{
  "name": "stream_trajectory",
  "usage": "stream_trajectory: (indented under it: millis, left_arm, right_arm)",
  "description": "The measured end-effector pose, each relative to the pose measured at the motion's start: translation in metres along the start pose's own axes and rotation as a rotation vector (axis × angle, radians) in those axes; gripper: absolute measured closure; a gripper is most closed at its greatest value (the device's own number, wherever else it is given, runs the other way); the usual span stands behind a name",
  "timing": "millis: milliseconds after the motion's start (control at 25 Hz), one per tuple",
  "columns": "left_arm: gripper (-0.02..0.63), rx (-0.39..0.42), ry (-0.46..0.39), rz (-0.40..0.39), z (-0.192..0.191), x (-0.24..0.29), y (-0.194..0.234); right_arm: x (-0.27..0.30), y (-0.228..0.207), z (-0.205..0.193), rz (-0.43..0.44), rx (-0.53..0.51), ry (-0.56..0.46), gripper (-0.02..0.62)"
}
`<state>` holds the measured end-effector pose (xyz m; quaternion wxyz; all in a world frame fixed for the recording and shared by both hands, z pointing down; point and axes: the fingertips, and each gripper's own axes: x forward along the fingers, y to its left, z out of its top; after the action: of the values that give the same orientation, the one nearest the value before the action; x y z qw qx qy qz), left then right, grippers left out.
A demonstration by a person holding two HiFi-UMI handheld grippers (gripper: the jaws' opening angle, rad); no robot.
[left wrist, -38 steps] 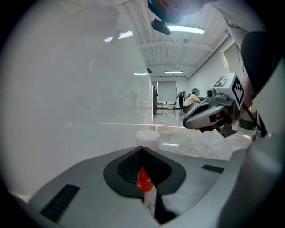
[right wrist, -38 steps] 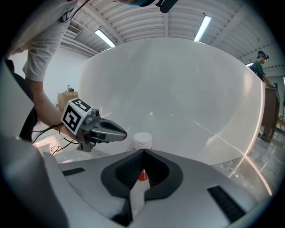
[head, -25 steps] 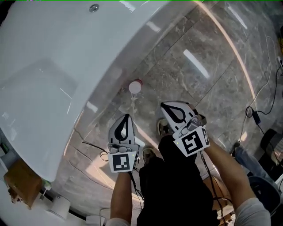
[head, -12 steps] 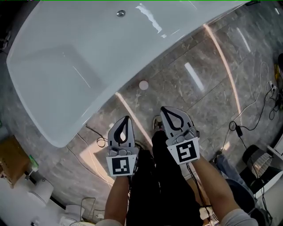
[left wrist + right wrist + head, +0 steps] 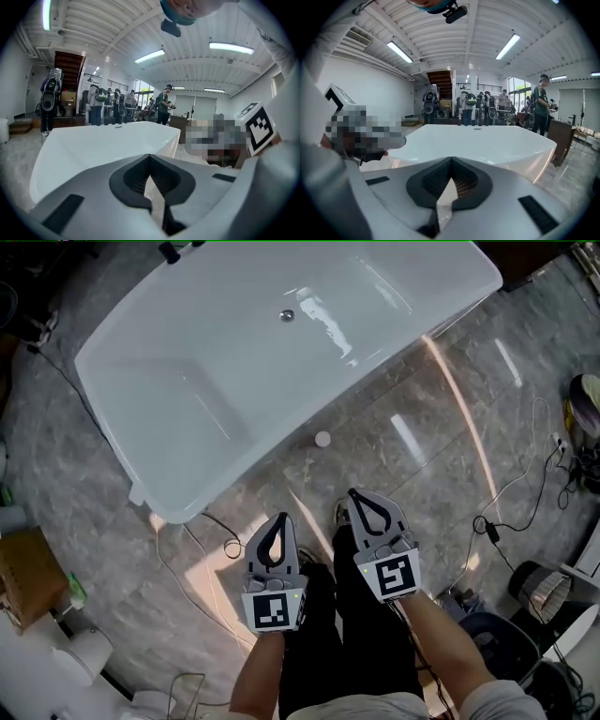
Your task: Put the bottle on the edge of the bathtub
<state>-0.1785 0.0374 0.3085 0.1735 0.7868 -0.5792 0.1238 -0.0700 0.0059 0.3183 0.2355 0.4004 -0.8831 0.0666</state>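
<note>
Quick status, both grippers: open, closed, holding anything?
Left gripper: closed, holding nothing.
Right gripper: closed, holding nothing.

Open stone floor (image 5: 403, 474) runs up to the bathtub (image 5: 117, 427) wall, broken only by the bottle (image 5: 322, 439) beside it and a cable (image 5: 225, 545) trailing off its near corner.

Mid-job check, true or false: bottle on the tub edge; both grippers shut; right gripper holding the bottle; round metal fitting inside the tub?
1. The bottle stands on the bathtub edge. False: it stands on the floor beside the bathtub.
2. The left gripper and right gripper are both shut. True.
3. The right gripper holds the bottle. False: its jaws are empty.
4. A round metal fitting shows inside the bathtub. True.
</note>
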Motion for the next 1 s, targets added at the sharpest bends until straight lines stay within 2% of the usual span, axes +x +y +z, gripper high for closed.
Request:
stream_trajectory:
  millis: [240, 440, 600, 720, 840, 1000]
  left_arm:
    - [0.597, 0.018, -0.081, 0.015, 0.094, -0.077, -0.004]
    - [0.597, 0.014, -0.120, 0.065, 0.151, -0.141, 0.007]
    - [0.597, 0.029, -0.154, 0.097, 0.190, -0.184, -0.004]
    - [0.597, 0.008, -0.188, 0.121, 0.216, -0.213, -0.016]
    - [0.597, 0.000, -0.232, 0.181, 0.234, -0.244, -0.022]
    - [0.597, 0.047, -0.255, 0.175, 0.249, -0.266, -0.045]
  right_arm:
    - [-0.071, 0.025, 0.104, -0.047, 0.012, -0.121, 0.589]
    - [-0.118, 0.044, 0.171, -0.046, -0.027, -0.145, 0.589]
    - [-0.163, 0.048, 0.213, -0.044, -0.019, -0.182, 0.589]
    - [-0.195, 0.050, 0.240, -0.044, -0.032, -0.229, 0.589]
    - [-0.217, 0.061, 0.263, -0.029, -0.070, -0.272, 0.589]
    - [-0.241, 0.070, 0.278, -0.030, -0.036, -0.331, 0.589]
